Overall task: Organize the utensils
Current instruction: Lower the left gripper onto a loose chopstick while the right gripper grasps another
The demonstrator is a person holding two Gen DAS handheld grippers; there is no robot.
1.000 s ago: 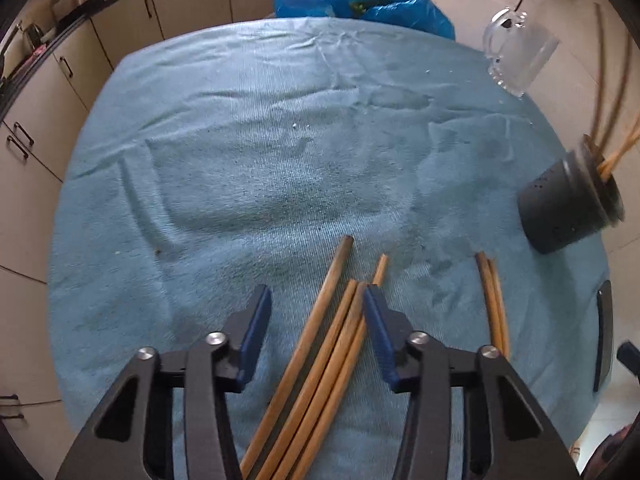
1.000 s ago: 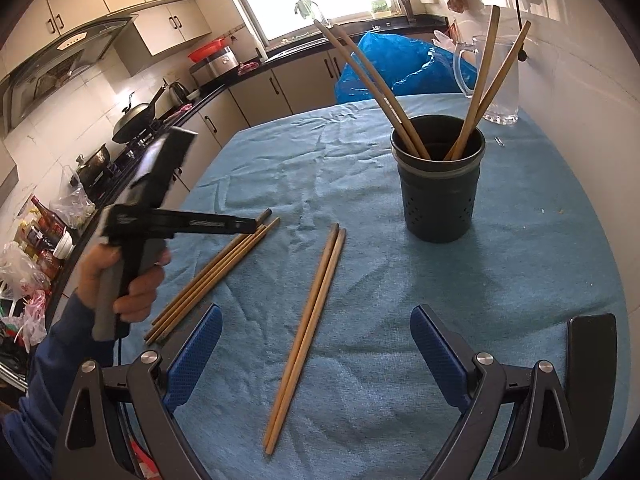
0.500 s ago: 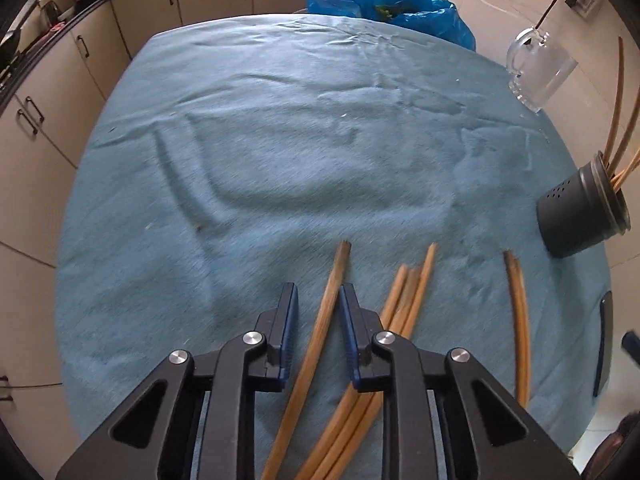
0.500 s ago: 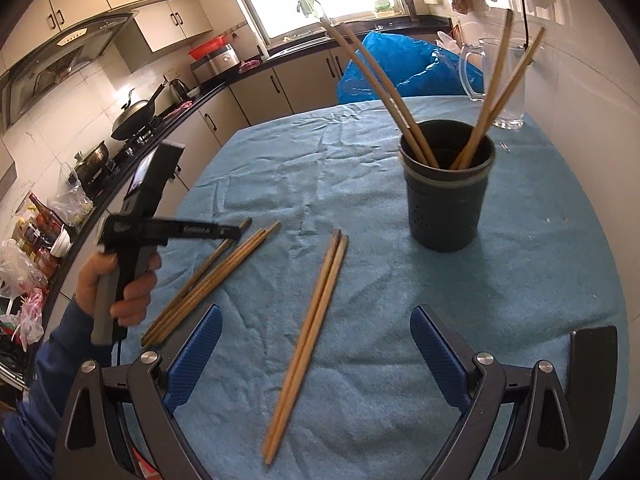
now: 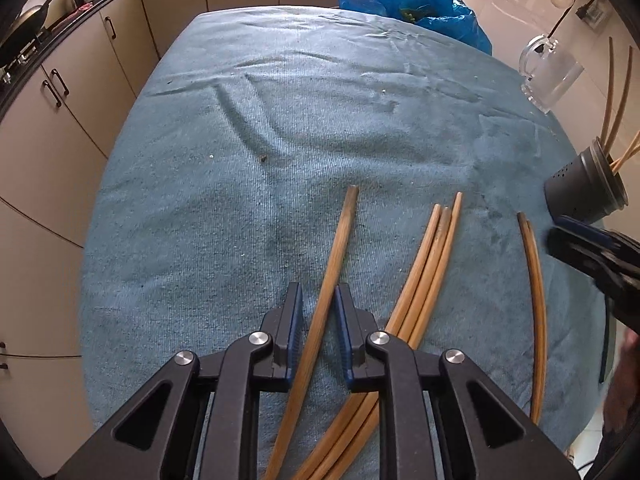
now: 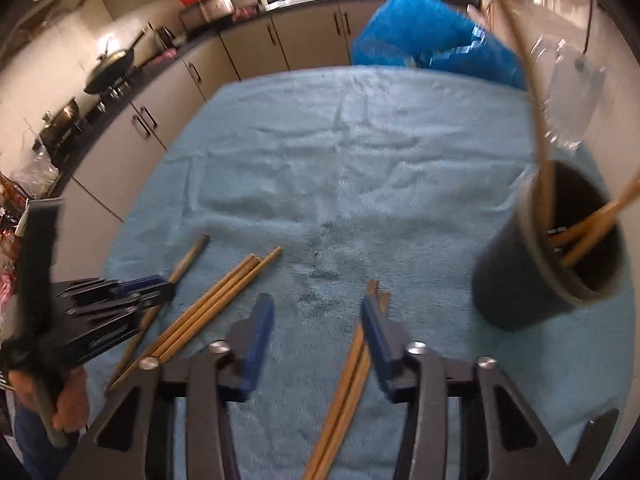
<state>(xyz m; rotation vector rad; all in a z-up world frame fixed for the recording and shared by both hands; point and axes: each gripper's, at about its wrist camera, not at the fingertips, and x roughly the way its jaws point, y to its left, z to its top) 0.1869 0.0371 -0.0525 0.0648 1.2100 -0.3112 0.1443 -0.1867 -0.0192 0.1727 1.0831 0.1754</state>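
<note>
Brown wooden chopsticks lie on the blue cloth (image 5: pixel 280 128). My left gripper (image 5: pixel 318 300) has its jaws closed in around a single chopstick (image 5: pixel 336 248), with small gaps at the pads. A bundle of three chopsticks (image 5: pixel 432 252) lies to its right, and a pair (image 5: pixel 534 272) further right. My right gripper (image 6: pixel 316 312) is open, low over the cloth, its right finger against the pair (image 6: pixel 348 372). The dark perforated holder (image 6: pixel 556 256) with several chopsticks stands at the right. The left gripper also shows in the right wrist view (image 6: pixel 132 288).
A clear glass mug (image 5: pixel 550 76) and a blue plastic bag (image 5: pixel 412 4) sit at the far side of the table. Kitchen cabinets (image 5: pixel 72 92) run along the left. The right gripper's body (image 5: pixel 592 252) shows at the right edge in the left wrist view.
My left gripper has stayed closed around the single chopstick. My right gripper has dropped and moved forward to the pair, its jaws narrower than before; the right view is blurred with motion.
</note>
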